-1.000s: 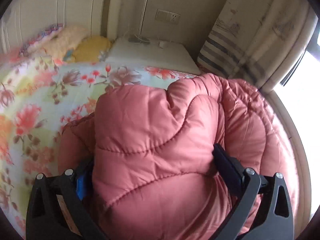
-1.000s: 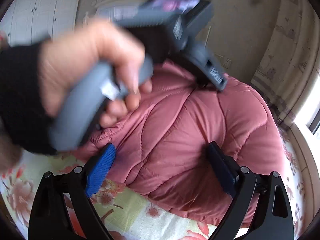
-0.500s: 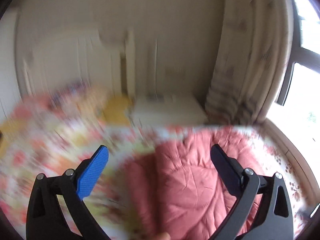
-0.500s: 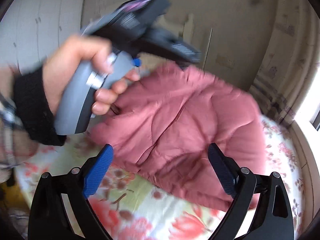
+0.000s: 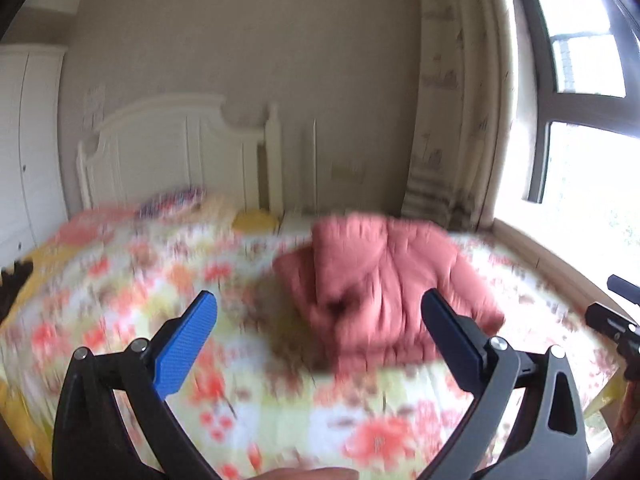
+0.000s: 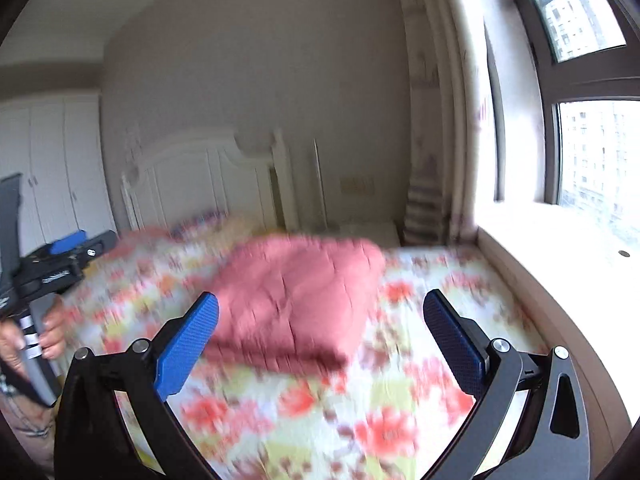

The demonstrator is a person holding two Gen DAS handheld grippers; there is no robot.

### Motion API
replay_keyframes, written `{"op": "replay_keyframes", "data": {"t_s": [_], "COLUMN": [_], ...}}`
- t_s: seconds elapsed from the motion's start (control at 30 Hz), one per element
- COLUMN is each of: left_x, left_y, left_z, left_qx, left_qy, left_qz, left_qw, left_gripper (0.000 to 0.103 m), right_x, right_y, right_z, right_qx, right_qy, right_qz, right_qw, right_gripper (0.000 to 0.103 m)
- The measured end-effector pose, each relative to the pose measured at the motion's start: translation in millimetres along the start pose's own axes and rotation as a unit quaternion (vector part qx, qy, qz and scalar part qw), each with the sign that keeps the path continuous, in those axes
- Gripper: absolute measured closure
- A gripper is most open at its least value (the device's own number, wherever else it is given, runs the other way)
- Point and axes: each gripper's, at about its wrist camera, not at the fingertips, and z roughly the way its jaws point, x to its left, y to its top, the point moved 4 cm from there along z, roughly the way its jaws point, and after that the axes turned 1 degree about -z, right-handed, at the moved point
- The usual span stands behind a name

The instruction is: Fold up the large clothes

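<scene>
Motion blurs my bed cover [image 5: 248, 392] and the pink quilted jacket [image 5: 384, 284], so I cannot read its folds. My left hand [image 6: 24, 344] is cut at the left edge.

The left gripper [image 5: 318, 330] is pointing forward and slightly downward, its jaws standing wide apart with nothing between the blue pads [image 5: 185, 345]. In the right wrist view it is showing at the far left edge, where a hand [image 6: 24, 340] is wrapping its fingers [image 6: 54, 326] around the grey handle, a dark sleeve just below it. The right gripper [image 6: 320, 332] is aiming the same way; its jaws have just been opening wider and are gripping nothing. A black part at the right edge of the left wrist view is probably that gripper, though blur leaves this unsure. A fingertip is peeking in at the bottom edge there.
</scene>
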Motion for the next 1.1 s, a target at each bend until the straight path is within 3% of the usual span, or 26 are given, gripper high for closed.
{"op": "replay_keyframes", "data": {"t_s": [0.17,0.37,1.1], "left_x": [-7.2,-12.9,-15.6], "left_y": [-30.3,-32.7,-43.0], "left_z": [9.6,-1.5,1.7], "left_qx": [0.027,0.0,0.013], "left_qy": [0.013,0.021,0.015], "left_qz": [0.004,0.009,0.016], "left_qw": [0.9995,0.9997,0.9997], "left_gripper": [0.002,0.002,0.002], "right_x": [24.3,39.2,43.8], "right_y": [-30.4,-37.6,-45.1], "right_z": [24.3,23.4,28.5], "right_qx": [0.038,0.031,0.039], "right_qy": [-0.013,-0.014,-0.007], "right_qz": [-0.044,-0.034,-0.028], "right_qw": [0.998,0.999,0.999], "right_gripper": [0.005,0.005,0.005]}}
